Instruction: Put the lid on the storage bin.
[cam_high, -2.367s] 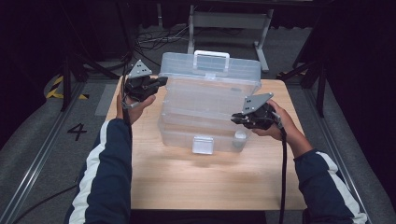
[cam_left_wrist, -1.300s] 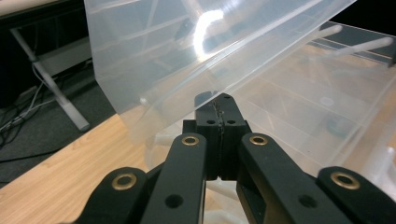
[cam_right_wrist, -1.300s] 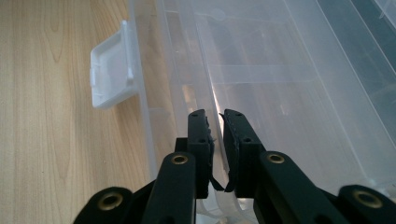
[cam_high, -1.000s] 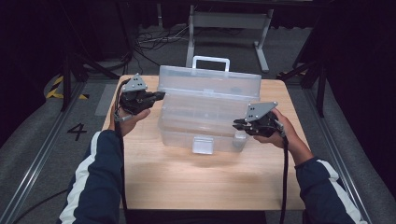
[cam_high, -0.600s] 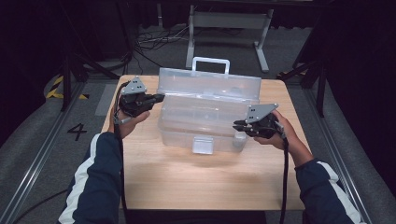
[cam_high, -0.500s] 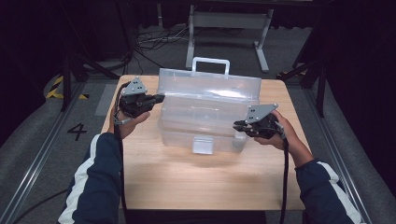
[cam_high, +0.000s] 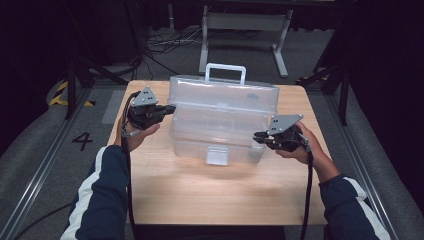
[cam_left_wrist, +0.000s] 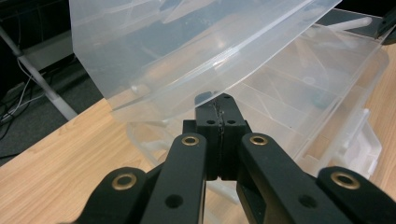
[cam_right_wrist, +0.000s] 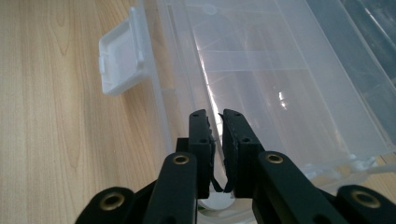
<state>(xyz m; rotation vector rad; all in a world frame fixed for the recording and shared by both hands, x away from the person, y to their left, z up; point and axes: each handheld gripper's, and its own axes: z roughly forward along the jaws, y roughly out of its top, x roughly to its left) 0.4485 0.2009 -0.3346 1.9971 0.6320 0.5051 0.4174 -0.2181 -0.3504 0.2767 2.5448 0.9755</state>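
Clear plastic box (cam_high: 220, 120) bears no readable label; left tool (cam_high: 167, 108) pinched shut under its lid (cam_left_wrist: 187, 51), right tool (cam_high: 257, 137) narrow.

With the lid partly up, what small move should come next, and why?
Probably the left gripper lifts the lid further back: its shut jaws sit under the raised lid edge, while the right gripper is at the box front corner.

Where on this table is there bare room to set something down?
The widest free patch is the wooden table strip between the clear plastic organiser box and the near edge. Narrow strips flank the box, crowded by the left claw and right claw.
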